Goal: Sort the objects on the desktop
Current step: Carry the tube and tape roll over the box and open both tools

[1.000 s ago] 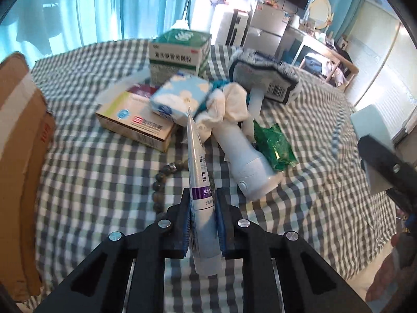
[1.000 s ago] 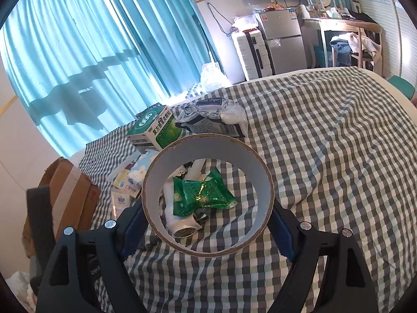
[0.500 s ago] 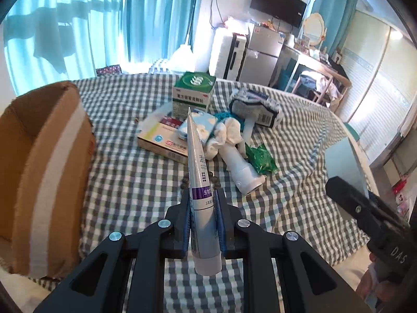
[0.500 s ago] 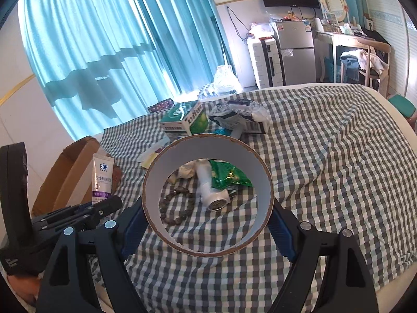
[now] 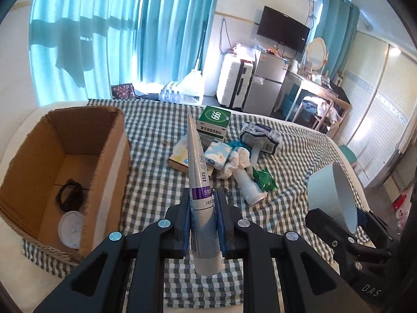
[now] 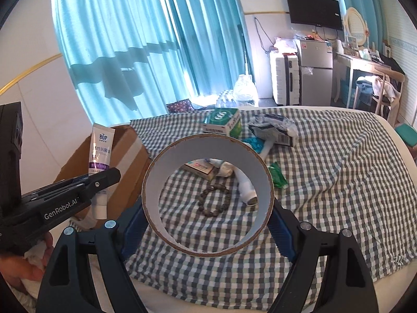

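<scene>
A: Left wrist view? Surface, room?
B: Checked cloth on a bed, teal curtains behind. Cardboard box at left holds a black band and a white lid. Left gripper fingers clamped on the tube, above the cloth.

A: Right wrist view?
B: Same bed. Right gripper fingers spread, clamped on the tape roll, above the bead bracelet.

The tape roll blocks part of the pile on the checked cloth in the right wrist view; only a slice of the yellow box shows through its ring. The tube covers part of the same box in the left wrist view. Print on the green carton is too small to read. The dark item inside the cardboard box cannot be identified.
</scene>
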A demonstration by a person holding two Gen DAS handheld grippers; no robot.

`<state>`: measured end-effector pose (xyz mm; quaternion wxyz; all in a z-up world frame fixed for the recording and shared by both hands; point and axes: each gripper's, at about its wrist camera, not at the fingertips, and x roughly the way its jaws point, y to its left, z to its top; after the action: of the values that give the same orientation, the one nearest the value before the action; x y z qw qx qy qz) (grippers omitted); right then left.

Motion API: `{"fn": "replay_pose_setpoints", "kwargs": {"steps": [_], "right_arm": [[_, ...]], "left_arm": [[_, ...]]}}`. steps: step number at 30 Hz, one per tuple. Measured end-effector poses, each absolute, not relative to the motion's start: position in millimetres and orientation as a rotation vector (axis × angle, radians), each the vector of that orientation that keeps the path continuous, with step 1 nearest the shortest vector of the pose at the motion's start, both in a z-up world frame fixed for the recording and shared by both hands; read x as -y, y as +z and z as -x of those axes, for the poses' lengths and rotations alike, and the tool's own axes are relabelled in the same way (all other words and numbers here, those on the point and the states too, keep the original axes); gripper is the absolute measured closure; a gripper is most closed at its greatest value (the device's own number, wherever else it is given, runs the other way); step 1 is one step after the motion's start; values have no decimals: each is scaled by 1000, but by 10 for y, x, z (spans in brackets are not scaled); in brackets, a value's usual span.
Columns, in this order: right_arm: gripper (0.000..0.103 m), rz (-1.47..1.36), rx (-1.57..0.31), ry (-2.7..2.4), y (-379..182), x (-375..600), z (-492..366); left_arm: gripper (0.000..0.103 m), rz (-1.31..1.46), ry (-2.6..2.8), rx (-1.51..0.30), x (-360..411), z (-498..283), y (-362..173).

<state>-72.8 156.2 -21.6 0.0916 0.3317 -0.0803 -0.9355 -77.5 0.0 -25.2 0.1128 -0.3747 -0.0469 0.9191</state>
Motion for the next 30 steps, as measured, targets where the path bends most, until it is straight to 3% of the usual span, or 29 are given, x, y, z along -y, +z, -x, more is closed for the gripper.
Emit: {"fn": "replay_pose_setpoints", "kwargs": {"steps": [10, 17, 30], "right_arm": [[21, -894, 165, -2660, 156, -844, 758], [21, -858, 137, -2516, 283, -126, 975], [21, -1026, 174, -2313, -176, 845, 1589]], "left_arm": [[86, 1048, 2809, 212, 721, 676, 57], [86, 1097, 2890, 301, 1381, 729, -32], [86, 1283, 2927, 374, 2214, 967, -555]]}}
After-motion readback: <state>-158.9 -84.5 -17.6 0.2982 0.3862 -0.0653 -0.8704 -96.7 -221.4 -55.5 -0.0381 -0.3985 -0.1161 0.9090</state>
